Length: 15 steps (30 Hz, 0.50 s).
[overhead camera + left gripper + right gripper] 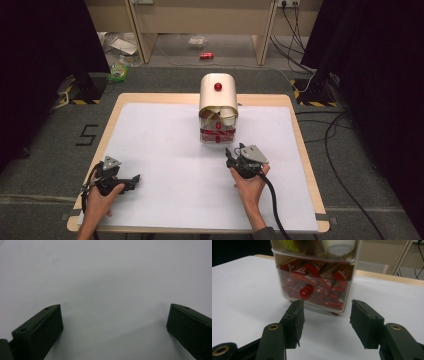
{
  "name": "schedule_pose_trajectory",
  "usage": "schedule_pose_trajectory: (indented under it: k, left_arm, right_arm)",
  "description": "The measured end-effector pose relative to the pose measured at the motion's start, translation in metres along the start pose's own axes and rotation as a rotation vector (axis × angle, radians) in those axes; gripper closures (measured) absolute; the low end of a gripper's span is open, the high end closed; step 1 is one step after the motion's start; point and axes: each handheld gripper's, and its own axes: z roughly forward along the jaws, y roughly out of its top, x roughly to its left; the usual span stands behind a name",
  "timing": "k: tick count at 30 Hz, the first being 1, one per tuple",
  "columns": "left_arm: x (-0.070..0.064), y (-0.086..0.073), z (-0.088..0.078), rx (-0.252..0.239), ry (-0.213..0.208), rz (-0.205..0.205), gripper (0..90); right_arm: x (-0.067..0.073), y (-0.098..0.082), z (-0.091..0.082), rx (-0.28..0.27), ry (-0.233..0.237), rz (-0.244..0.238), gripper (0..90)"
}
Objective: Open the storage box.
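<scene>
Just ahead of our right gripper (233, 151) stands a small cream-coloured cabinet with a rounded top and a clear plastic drawer below (218, 108); it sits toward the far middle of the white sheet covering the wooden table (165, 165). From the high view we see a red round knob (218, 86) on the cream domed lid, and under the lid an open compartment holding pale cups and something yellow, hard to name more exactly. Below that, the clear drawer (313, 287) is packed with red wrapped sachets (322, 277).

Looking along the right gripper (325, 312) in its own view, we find its two black jaws standing partly apart, at a middling width, with nothing between the pads. They point at the lower front of the drawer, where a small red ball-shaped pull knob (306, 292) sticks out. That knob lies just above the tip of the jaw on the left in this view, close to it, but we cannot tell whether the two touch; it is not between the jaws. The cabinet's base rests flat on the sheet, upright.

Our left gripper (131, 181) rests low at the near left of the sheet, well apart from the cabinet, held in the left hand (100, 202). In the left gripper view its jaws (113, 322) stand wide apart over bare white sheet, holding nothing.
</scene>
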Motion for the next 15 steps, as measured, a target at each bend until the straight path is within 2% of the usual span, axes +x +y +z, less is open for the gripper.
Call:
schedule_pose_trajectory:
  k: [1,3,7,11,13,15]
  left_arm:
    - [0.000,0.000,0.000,-0.001,0.000,-0.001,0.0]
    - [0.000,0.000,0.000,0.000,0.000,0.000,0.0]
    - [0.000,0.000,0.000,0.000,0.000,0.000,0.0]
    - [0.000,0.000,0.000,0.000,0.001,0.001,0.0]
    - [0.000,0.000,0.000,0.000,0.001,0.000,0.0]
    - [0.000,0.000,0.000,0.000,0.001,0.000,0.0]
  right_arm:
    - [0.007,-0.001,0.005,0.000,-0.008,0.010,46.7]
    - [0.011,0.000,0.008,-0.006,-0.014,0.021,47.8]
    - [0.018,-0.002,0.017,-0.018,-0.024,0.031,50.2]
    - [0.023,-0.003,0.022,-0.027,-0.046,0.021,52.1]
    - [0.028,-0.003,0.030,-0.033,-0.050,0.041,54.2]
    - [0.028,-0.003,0.031,-0.035,-0.051,0.038,54.4]
